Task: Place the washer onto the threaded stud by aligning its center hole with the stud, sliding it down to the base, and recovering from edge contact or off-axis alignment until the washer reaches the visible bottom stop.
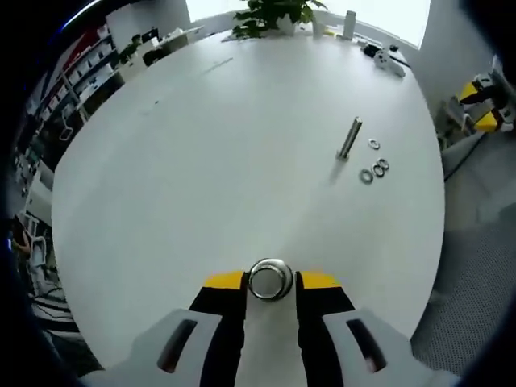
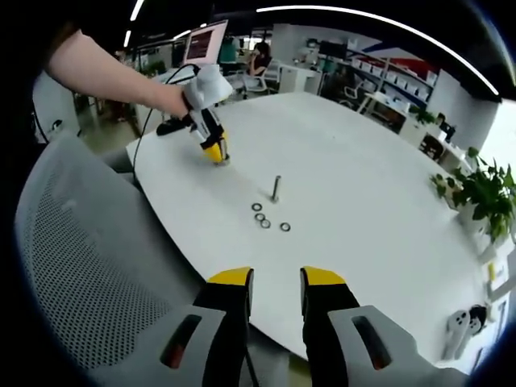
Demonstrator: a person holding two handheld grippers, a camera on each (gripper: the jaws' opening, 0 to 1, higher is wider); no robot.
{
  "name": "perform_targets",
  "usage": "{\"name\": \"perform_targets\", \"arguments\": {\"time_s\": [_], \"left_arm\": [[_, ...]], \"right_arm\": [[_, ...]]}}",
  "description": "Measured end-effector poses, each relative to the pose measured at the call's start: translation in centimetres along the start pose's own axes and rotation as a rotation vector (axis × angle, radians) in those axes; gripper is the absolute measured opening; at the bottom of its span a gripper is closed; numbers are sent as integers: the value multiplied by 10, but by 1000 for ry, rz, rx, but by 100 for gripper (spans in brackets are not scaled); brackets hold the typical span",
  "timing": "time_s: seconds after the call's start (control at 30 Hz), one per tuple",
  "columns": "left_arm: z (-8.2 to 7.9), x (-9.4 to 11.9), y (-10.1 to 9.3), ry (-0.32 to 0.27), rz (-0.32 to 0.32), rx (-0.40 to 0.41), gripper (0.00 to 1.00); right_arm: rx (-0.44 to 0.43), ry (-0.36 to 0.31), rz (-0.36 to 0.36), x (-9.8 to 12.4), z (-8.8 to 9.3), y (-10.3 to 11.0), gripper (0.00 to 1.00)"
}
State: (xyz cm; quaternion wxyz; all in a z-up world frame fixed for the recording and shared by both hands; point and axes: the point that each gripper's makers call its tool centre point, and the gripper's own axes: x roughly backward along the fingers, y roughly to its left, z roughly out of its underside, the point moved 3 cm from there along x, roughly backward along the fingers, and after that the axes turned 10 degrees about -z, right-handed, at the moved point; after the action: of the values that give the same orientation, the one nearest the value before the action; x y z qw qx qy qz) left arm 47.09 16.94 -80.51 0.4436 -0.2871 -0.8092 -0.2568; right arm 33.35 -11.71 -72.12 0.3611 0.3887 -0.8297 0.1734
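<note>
No brand, label or legible writing appears on any item. In the left gripper view, the left gripper [image 1: 271, 282], with yellow-tipped black fingers [image 1: 226, 284], is clenched on a shiny round silver metal piece [image 1: 270, 279] held between the fingertips just above the white round table [image 1: 201, 161]; whether this piece is a washer or a nut cannot be determined. Well ahead of those fingers and to their right, the upright silver threaded stud [image 1: 349, 138] stands on the table, with several small flat silver washers [image 1: 375, 165] lying loose just beside its base. In the right gripper view, the right gripper [image 2: 276, 282] is released, its fingers parted with nothing between them, positioned over the near table edge beside a grey mesh chair back [image 2: 81, 266]. The stud [image 2: 276, 188] and washers [image 2: 266, 218] lie ahead of these fingers, between them and the left gripper [image 2: 216, 151], which a person's hand [image 2: 189, 97] holds at the far table edge.
</note>
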Motion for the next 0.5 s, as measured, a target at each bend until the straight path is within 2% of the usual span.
{"name": "perform_targets", "arguments": {"time_s": [0.1, 0.2, 0.3, 0.33, 0.43, 0.5], "left_arm": [[4, 7, -2, -14, -13, 7, 26], [6, 19, -5, -56, -31, 49, 26], [8, 28, -5, -107, -53, 141, 26], [10, 30, -4, -107, -65, 158, 26], [17, 35, -9, -87, -50, 187, 27], [16, 40, -12, -106, -49, 200, 27]], "right_arm": [[1, 1, -8, 0, 0, 1, 26], [5, 4, -14, -1, 1, 2, 26], [4, 4, -22, -1, 1, 4, 26], [5, 6, -25, -2, 1, 4, 26], [10, 8, -30, -2, 1, 5, 26], [5, 8, -30, -2, 2, 5, 26]]}}
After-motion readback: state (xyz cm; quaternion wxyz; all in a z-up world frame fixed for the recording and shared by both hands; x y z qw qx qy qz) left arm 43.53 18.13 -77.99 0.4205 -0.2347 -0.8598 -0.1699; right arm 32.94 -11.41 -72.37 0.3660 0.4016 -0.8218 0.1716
